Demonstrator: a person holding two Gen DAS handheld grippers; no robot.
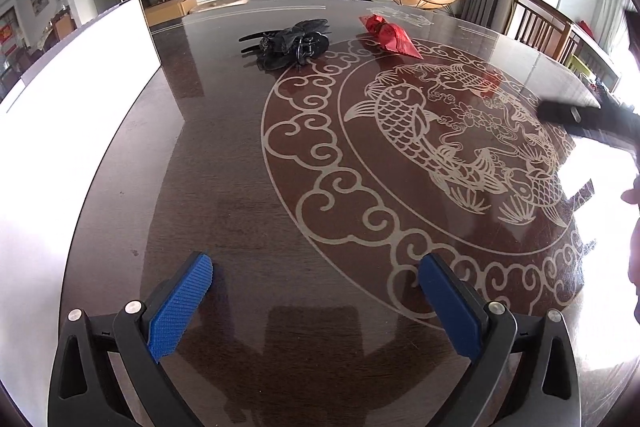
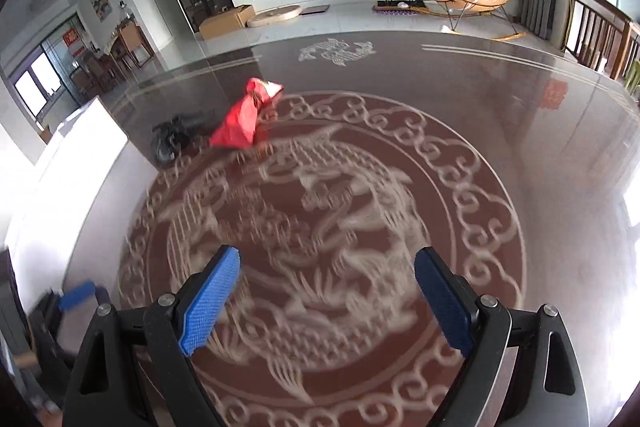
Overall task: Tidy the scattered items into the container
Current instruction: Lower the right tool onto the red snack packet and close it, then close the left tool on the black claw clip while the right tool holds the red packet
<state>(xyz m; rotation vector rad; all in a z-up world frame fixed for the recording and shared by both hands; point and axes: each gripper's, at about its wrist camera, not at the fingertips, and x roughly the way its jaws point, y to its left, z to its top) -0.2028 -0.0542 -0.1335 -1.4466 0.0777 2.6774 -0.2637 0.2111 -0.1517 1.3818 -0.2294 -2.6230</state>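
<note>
On the dark fish-patterned desk (image 1: 224, 163), a black bundle (image 1: 288, 43) and red packet (image 1: 390, 35) lie near the white container (image 1: 80, 75); left gripper (image 1: 316, 301) and right gripper (image 2: 328, 301) both released, empty.

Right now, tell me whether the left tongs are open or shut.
Open: the left tongs show both blue pads spread wide, with only bare table between.

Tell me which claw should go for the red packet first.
Probably the right claw. It is open and empty, and the red packet lies ahead over bare table. The left claw, also open, sits nearer the white container, with the packet farther off to its right.
</note>
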